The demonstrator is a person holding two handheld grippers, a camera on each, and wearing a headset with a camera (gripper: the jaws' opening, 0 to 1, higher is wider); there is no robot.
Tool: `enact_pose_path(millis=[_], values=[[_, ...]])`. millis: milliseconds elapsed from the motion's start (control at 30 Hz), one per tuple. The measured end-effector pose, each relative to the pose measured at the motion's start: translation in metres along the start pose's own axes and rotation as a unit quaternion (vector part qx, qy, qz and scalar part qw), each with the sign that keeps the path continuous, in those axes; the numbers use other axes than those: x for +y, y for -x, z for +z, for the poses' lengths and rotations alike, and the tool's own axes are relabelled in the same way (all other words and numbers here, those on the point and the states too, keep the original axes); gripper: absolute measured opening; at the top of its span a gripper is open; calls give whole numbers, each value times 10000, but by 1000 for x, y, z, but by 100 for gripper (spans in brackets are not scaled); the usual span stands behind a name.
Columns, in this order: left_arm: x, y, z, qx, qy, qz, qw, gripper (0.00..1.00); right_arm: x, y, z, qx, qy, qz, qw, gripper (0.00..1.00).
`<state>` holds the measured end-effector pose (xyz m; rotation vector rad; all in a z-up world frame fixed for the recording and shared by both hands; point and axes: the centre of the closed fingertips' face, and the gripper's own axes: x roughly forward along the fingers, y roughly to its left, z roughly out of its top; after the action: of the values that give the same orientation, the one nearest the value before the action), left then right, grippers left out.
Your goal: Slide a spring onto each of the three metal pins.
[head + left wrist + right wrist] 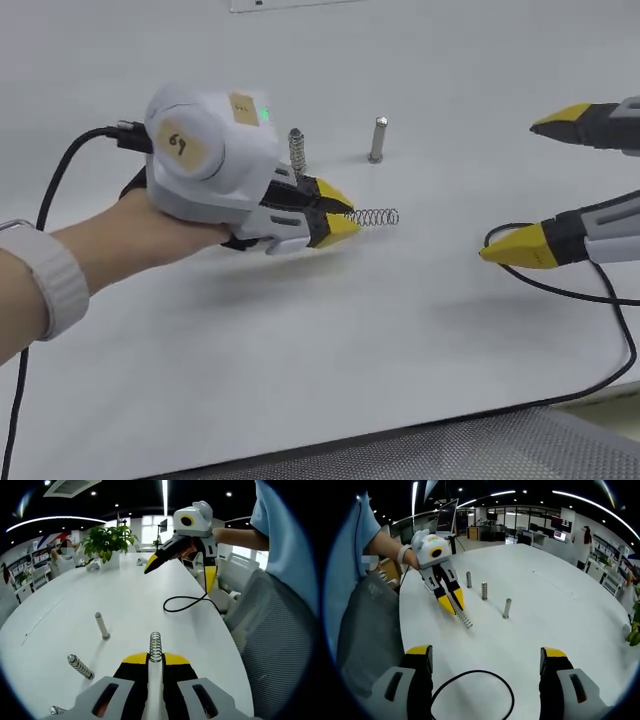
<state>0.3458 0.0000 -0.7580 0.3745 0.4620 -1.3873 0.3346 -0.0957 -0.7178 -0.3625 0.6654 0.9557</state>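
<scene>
Clenching one end of a spring (375, 216), left gripper (345, 218) jaws hold it level near the desk (300, 350); bare pin (378, 138) at 12 o'clock of it. Right gripper (510, 190) jaws released. Risk: spring cantilevered, may sag/wobble & miss pin top, or pop out.

The right gripper (510, 190) is getting chopped off by the right side of the head view, so just its two yellow-tipped jaws are poking in. The near end of the spring (376, 217) is disappearing between the jaws of the left gripper (346, 217), so I'm not seeing how much is pinched. That gripper's body is also covering the base of the spring-wrapped pin (297, 148). In the left gripper view another pin (56, 710) is peeking out, mostly tucked behind the housing. The black cable (565, 292) is dropping over the near edge of the table (300, 350).
</scene>
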Motion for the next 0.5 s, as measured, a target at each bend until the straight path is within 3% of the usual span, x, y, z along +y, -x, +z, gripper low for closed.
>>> enact_pose_path(millis=[500], values=[[-14, 38, -2, -243, 245, 303, 9989, 2, 23, -11, 22, -28, 348, 293, 9990, 87]])
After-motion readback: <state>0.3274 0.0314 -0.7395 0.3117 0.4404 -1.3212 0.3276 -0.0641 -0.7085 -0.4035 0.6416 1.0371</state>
